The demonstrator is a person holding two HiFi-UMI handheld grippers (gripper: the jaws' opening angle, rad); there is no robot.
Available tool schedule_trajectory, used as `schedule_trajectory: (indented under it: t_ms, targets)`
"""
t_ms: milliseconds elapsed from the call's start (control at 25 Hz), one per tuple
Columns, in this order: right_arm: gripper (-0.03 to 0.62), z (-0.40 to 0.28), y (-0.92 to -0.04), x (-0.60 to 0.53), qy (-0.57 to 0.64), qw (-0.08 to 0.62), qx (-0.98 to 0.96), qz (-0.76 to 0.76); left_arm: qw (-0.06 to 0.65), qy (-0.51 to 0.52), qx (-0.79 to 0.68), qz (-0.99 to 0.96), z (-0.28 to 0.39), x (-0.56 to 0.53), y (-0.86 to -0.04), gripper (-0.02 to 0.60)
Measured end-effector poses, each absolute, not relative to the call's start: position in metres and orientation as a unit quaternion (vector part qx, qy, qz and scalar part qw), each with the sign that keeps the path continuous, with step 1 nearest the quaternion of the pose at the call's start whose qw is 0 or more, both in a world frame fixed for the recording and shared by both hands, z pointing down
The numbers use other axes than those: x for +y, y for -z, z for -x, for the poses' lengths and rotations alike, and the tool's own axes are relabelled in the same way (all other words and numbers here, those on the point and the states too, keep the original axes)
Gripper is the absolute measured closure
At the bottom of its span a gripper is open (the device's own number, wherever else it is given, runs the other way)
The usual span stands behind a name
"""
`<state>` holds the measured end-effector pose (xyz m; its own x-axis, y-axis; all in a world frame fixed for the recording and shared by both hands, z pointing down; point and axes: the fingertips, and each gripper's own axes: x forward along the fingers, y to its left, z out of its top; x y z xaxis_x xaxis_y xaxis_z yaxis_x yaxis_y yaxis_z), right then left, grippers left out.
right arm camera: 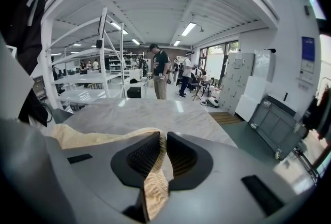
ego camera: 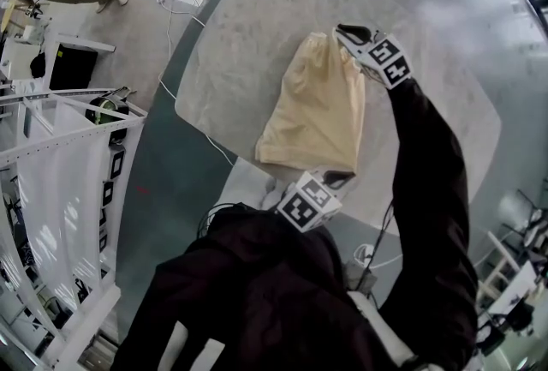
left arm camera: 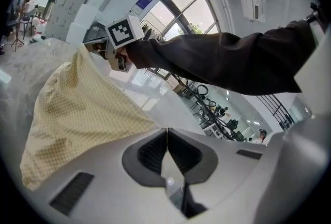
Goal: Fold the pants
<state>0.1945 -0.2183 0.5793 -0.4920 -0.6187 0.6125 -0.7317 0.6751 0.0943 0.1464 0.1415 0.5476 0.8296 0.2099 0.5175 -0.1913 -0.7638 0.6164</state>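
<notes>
— What have your claws got hold of?

— Both are clenched on cloth. My right claw [right arm camera: 163, 137] bites a fold of the pants [right arm camera: 154, 187]. The yellow fabric runs down between its jaws, low in the middle of that claw's own view. My left claw [left arm camera: 166, 134] is pressed together too. The same fabric comes in from the left of its view, pulled tight right up to the tips, so I judge it grips a corner.

— And where are the pants?

— Strung between the two claws, over the desk [ego camera: 248, 35]. Seen from my head, they fill the middle of the frame. The right claw is at the upper right corner of the cloth and the left claw at the lower right corner, close to my body. The edge between the claws is drawn straight and the rest spreads off to the left. I can't tell whether that part rests on the desk or hangs just clear of it.

— How far along is the folding?

— Partway, I'd say. The cloth shows as one roughly oblong panel rather than two spread legs, so the legs look laid together, though I can't make out the layers. What's left, by my reckoning, is to settle it flat on the desk, bring one end over the other, and let go. Nothing lies finished yet.
</notes>
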Motion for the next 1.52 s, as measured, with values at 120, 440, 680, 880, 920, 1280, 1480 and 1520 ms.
schedule_trajectory:
  t_ms: [120,440,680,880,920,1280,1480,1520]
  targets:
    - [0.566,-0.200,-0.587,-0.207,-0.093,0.325,-0.857,-0.389,0.350,-0.301,0.014,-0.887,-0.147,0.148,-0.556,0.572]
    - [0.548,-0.212,-0.607,-0.178,-0.095,0.356,-0.852,-0.372,0.351,-0.321,0.030,-0.879,-0.147,0.160,-0.574,0.572]
    - [0.528,-0.232,-0.620,-0.155,-0.113,0.376,-0.840,-0.374,0.349,-0.331,0.045,-0.875,-0.149,0.171,-0.585,0.572]
    - [0.516,-0.257,-0.631,-0.141,-0.134,0.387,-0.825,-0.390,0.347,-0.341,0.059,-0.872,-0.156,0.179,-0.599,0.572]
    - [0.516,-0.260,-0.633,-0.136,-0.138,0.389,-0.822,-0.392,0.346,-0.344,0.061,-0.871,-0.157,0.180,-0.602,0.572]
    - [0.516,-0.266,-0.606,-0.135,-0.199,0.276,-0.798,-0.497,0.350,-0.355,0.056,-0.865,-0.157,0.181,-0.631,0.572]
    - [0.516,-0.260,-0.590,-0.103,-0.227,0.220,-0.783,-0.535,0.379,-0.348,0.069,-0.855,-0.159,0.189,-0.631,0.484]
    - [0.516,-0.260,-0.586,-0.094,-0.236,0.206,-0.778,-0.545,0.379,-0.345,0.071,-0.856,-0.157,0.190,-0.627,0.476]
